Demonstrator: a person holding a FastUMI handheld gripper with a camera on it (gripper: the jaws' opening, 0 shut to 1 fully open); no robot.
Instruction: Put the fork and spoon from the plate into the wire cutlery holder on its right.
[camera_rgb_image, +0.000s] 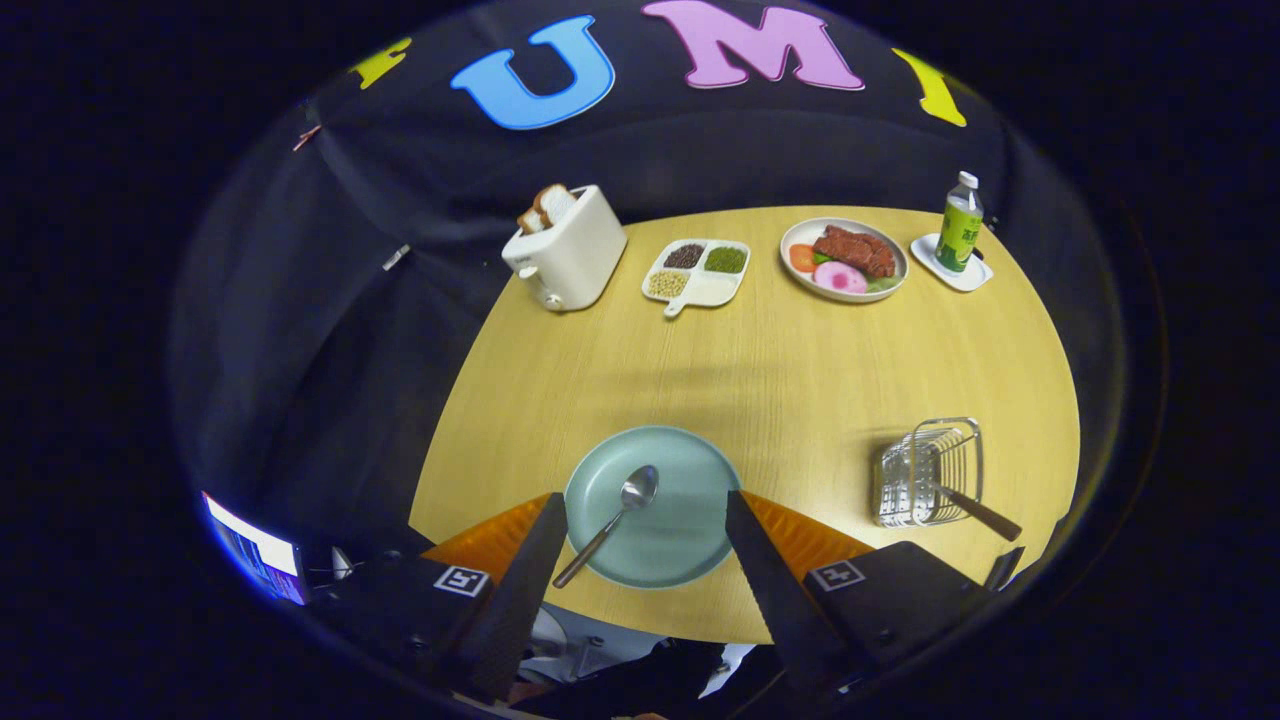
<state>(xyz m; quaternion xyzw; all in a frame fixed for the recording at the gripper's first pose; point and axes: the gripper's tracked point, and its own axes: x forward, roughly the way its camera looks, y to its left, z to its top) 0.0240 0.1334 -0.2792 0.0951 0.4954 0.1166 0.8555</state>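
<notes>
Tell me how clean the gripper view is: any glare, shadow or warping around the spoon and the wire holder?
Gripper view: even light, sharp; the spoon on the plate shows a small glint, between the fingers of the open gripper. A soft shadow band crosses the table beyond the plate. The wire holder glints and casts a faint shadow. Fisheye bends the table's edges.
</notes>
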